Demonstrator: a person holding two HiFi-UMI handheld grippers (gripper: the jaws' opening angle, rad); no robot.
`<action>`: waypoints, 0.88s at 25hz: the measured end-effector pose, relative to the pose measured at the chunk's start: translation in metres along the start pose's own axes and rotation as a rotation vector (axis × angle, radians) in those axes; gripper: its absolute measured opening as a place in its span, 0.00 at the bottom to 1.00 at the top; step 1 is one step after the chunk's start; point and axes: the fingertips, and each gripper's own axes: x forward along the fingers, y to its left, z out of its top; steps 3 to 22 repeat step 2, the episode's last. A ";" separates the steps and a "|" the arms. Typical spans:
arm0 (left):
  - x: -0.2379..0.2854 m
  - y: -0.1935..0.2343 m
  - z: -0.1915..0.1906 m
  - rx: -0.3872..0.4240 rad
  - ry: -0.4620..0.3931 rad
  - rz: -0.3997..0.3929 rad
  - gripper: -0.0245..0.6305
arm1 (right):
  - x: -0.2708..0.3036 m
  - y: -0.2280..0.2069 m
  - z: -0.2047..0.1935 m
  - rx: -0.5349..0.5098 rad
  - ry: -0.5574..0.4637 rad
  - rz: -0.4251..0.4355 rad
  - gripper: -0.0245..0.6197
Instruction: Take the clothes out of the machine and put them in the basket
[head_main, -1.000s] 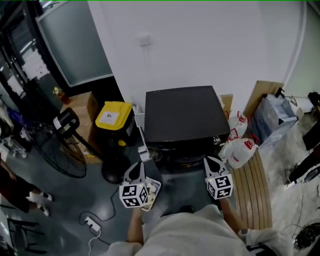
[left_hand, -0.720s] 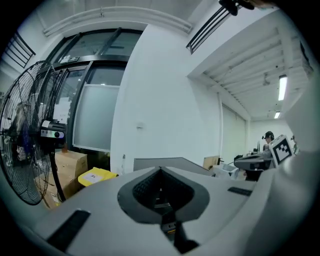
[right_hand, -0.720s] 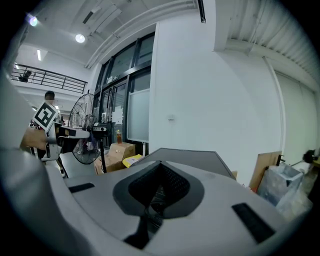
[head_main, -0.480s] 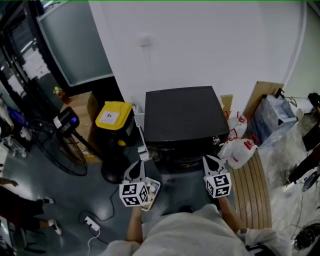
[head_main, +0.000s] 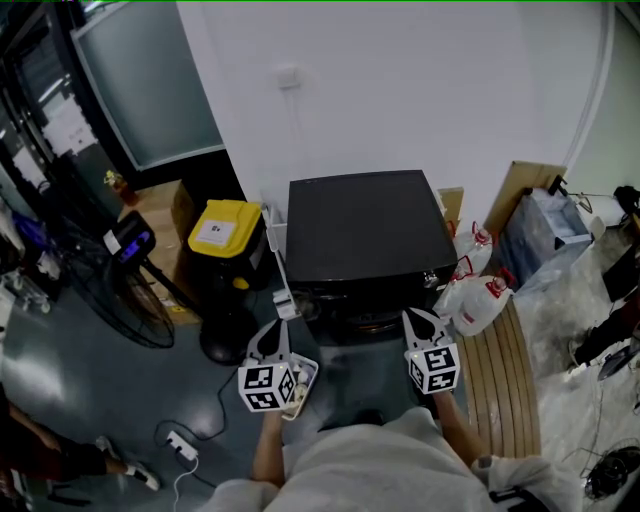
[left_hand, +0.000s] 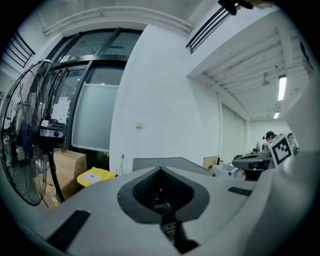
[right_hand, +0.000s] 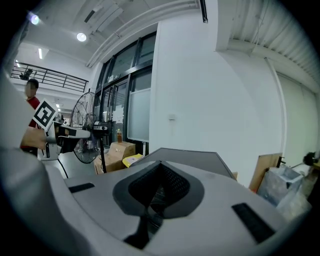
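Two hand-held grippers are seen from above, held out side by side over a dark grey-blue floor (head_main: 130, 390). The left gripper (head_main: 270, 332) and the right gripper (head_main: 415, 320) each carry a cube with square markers. In both gripper views the jaws are pressed together at the tips, with nothing caught between them.

Just under the left gripper, a small white container (head_main: 305, 385) sits on the floor. It may be the basket, though it is partly covered. A white power strip (head_main: 180, 443) with a cable lies on the floor to the left of it.

Directly ahead of both grippers stands the machine (head_main: 365, 235), a black box with a flat top, set against a white wall (head_main: 400, 90). Its front is in deep shadow.

To the left of the machine a yellow-lidded bin (head_main: 225, 228) is placed, with a cardboard box (head_main: 160, 215) and a standing fan (head_main: 125, 290) beyond it. To the right, white jugs (head_main: 485, 297) and a slatted wooden board (head_main: 505, 380) are found. Frosted glass panels (head_main: 140, 90) fill the far left corner.
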 end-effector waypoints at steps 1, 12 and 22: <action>0.000 0.000 -0.001 0.000 0.000 0.001 0.07 | 0.000 0.000 -0.001 0.000 0.001 0.001 0.07; 0.000 0.000 -0.002 0.000 0.000 0.003 0.07 | 0.000 0.000 -0.001 0.000 0.002 0.002 0.07; 0.000 0.000 -0.002 0.000 0.000 0.003 0.07 | 0.000 0.000 -0.001 0.000 0.002 0.002 0.07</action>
